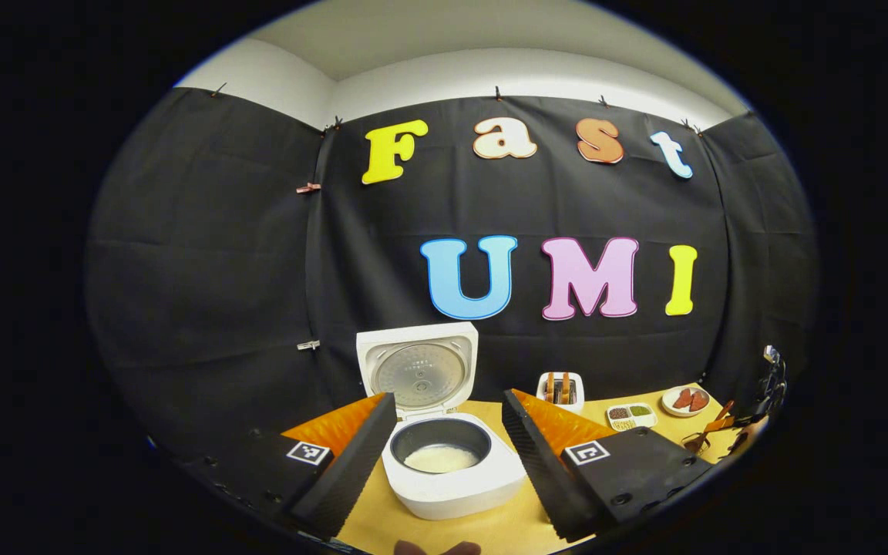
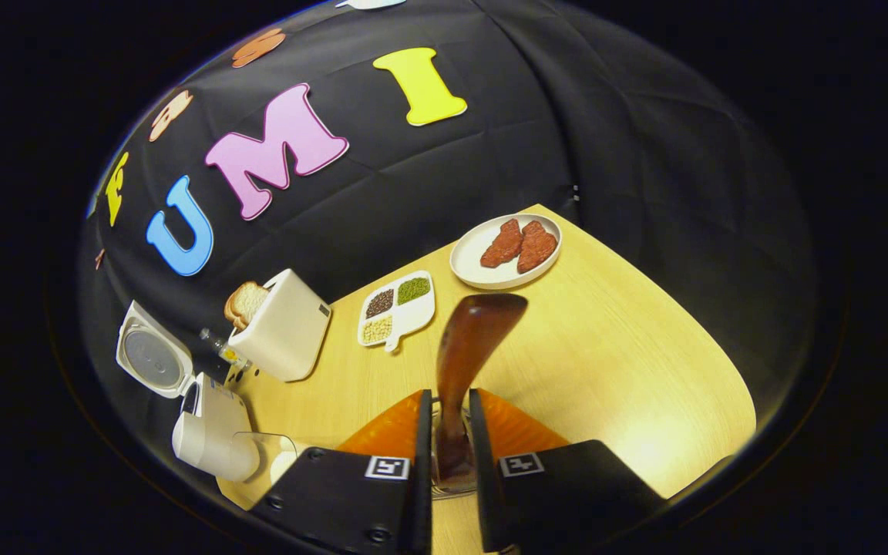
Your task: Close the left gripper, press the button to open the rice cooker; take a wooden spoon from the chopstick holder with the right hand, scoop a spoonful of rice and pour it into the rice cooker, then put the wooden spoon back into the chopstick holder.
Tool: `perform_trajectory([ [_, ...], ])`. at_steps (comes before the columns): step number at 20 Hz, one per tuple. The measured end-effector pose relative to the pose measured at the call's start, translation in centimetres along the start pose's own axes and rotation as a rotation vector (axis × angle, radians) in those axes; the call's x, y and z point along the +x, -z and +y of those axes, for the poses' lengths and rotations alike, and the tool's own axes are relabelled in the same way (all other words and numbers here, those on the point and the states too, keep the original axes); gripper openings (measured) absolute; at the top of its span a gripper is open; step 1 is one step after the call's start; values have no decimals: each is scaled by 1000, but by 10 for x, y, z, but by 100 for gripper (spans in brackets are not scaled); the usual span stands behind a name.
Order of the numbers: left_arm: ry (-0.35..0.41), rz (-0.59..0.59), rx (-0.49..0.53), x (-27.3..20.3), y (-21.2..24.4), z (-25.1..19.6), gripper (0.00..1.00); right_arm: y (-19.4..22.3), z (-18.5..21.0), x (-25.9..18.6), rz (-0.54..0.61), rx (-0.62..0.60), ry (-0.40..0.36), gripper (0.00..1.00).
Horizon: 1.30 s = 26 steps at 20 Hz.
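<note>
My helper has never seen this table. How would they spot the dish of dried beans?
Start at the white toaster. Beside it, towards the round plate of red meat, lies the bean dish. It alone is split into three compartments.

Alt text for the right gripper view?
The right gripper is shut on a wooden spoon, its bowl pointing away over the wooden table. Beyond sit a plate of meat, a divided grain dish and a toaster.

Overhead light brightening the table (image 2: 606, 354), glare pooling near its right edge, fisheye bending the rims, edges fading dark, focus staying sharp
</note>
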State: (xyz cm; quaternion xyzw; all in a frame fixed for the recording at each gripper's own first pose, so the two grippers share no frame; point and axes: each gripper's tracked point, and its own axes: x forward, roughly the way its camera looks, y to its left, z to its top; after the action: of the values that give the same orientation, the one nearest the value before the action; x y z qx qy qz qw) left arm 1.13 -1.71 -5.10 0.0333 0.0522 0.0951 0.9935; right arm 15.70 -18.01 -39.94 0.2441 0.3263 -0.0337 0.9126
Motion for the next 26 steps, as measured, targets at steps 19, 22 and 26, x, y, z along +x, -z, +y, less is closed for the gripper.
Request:
perform_trajectory([
  [19,148,-108,19,87,-48,38,95,-56,54,-176,-329,-122,55,98],
  [22,110,-134,13,124,-62,59,95,-60,98,-202,-364,-204,7,98],
  [26,47,-119,-8,185,-55,85,95,-51,156,-226,-369,-265,-50,98],
])
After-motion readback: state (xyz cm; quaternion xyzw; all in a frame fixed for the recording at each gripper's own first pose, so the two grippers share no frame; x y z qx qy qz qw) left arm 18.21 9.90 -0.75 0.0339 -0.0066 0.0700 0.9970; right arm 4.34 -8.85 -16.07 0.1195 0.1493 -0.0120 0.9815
